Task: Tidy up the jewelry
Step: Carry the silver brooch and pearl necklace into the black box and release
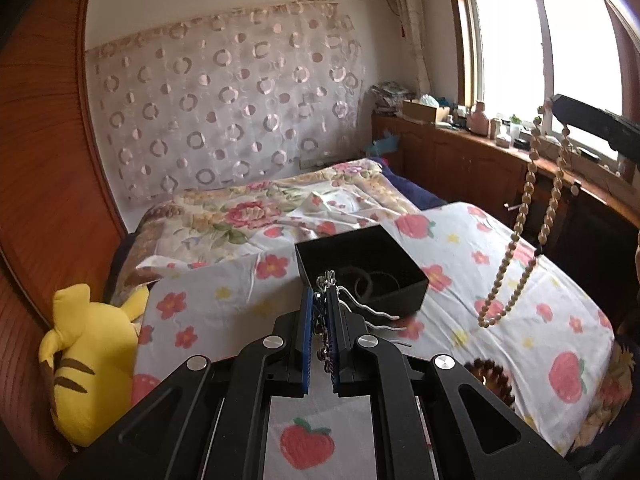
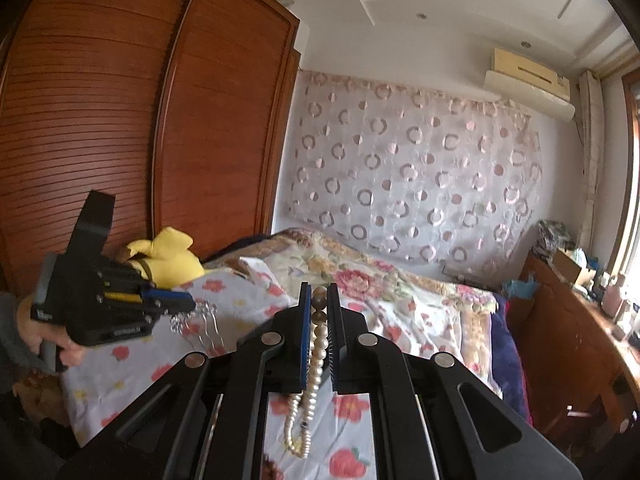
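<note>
My left gripper [image 1: 322,294] is shut on a silver hairpin [image 1: 360,306] with wavy prongs, held just in front of an open black box [image 1: 362,268] on the bed. The box holds dark rings. My right gripper [image 2: 319,300] is shut on a pearl necklace [image 2: 310,376] that hangs down between its fingers. In the left wrist view the necklace [image 1: 516,240] dangles from the right gripper [image 1: 556,102] at the upper right, above the bed to the right of the box. In the right wrist view the left gripper [image 2: 192,305] with the hairpin [image 2: 200,326] is at the left.
The bed has a white sheet [image 1: 500,304] with strawberries and flowers and a floral quilt [image 1: 248,216] behind. A yellow plush toy [image 1: 88,360] lies at the left by the wooden wardrobe [image 2: 120,120]. A cluttered wooden cabinet [image 1: 480,152] runs under the window at right.
</note>
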The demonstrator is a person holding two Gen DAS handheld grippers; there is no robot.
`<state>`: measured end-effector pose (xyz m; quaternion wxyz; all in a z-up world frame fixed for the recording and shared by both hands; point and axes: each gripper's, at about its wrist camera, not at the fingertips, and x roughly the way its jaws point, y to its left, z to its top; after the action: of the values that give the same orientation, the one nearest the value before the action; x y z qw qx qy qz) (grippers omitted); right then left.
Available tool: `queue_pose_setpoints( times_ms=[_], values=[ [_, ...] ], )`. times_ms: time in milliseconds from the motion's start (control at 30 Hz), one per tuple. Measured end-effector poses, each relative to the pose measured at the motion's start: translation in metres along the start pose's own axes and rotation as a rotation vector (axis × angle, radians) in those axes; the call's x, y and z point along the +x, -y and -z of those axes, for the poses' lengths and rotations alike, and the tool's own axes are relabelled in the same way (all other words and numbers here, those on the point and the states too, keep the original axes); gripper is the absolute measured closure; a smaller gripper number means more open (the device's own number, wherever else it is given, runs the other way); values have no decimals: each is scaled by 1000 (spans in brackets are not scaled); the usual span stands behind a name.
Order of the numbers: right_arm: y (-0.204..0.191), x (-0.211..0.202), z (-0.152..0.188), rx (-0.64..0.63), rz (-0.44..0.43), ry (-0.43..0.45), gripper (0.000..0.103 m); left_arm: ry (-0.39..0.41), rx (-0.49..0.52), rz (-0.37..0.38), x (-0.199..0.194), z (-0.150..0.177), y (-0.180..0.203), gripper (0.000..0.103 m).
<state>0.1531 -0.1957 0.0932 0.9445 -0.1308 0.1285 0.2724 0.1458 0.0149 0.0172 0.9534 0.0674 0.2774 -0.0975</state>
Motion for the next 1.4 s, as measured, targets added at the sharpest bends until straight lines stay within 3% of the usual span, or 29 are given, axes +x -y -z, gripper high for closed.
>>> queue_pose_setpoints(
  times_ms=[333, 500, 800, 1233, 1333, 1400],
  values=[
    [12, 53, -47, -2, 11, -15, 94, 17, -56, -10, 11, -16, -19, 97],
    [12, 83, -51, -45, 35, -49, 94, 19, -70, -6, 17, -22, -24, 97],
    [25, 158, 2, -13, 70, -199, 94, 19, -61, -14, 21, -27, -28, 97],
    [21, 192, 75, 86, -20, -372, 93, -17, -75, -20, 48, -28, -27, 97],
    [24, 186, 79, 113, -31, -373, 69, -28, -75, -21, 59, -29, -24, 97],
    [24, 179, 81, 111, -37, -370, 66, -36, -74, -23, 68, -31, -22, 97]
  ],
)
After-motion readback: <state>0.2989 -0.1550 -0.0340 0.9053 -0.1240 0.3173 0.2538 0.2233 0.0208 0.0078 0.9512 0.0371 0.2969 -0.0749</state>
